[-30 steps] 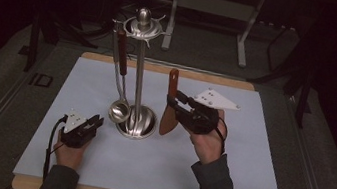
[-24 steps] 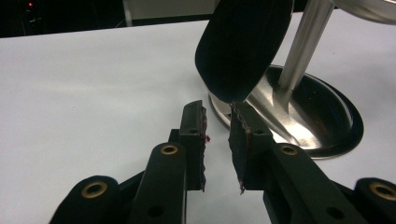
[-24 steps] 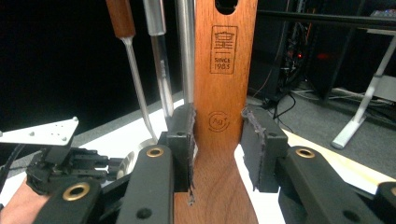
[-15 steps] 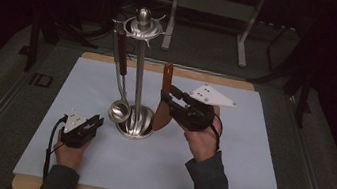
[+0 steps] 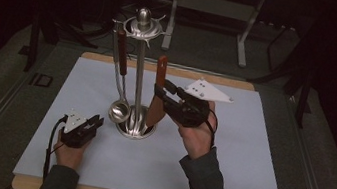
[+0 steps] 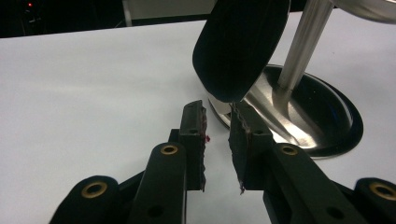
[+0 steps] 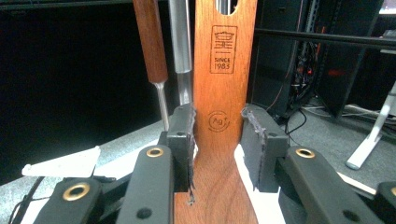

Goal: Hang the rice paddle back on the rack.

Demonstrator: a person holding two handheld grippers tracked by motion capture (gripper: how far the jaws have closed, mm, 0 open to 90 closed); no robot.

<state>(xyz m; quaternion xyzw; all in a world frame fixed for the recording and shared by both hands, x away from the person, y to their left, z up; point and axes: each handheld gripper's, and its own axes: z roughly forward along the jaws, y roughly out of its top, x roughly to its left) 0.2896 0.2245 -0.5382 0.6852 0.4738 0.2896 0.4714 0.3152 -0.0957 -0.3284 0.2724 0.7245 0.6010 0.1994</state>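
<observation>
Right gripper (image 5: 163, 91) clenched on wooden spatula (image 7: 224, 121), handle pointing up toward rack top (image 5: 142, 26), upper left; left gripper (image 5: 93, 125) released, low.

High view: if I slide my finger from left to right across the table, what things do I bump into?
Left hand-held gripper → hanging ladle → metal stand → wooden spatula → right hand-held gripper, holding the spatula.

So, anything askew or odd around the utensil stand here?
The wooden spatula is off its hook: it leans tilted beside the stand's pole, held between the right tongs. The ladle hangs straight. No spills or damage show.
</observation>
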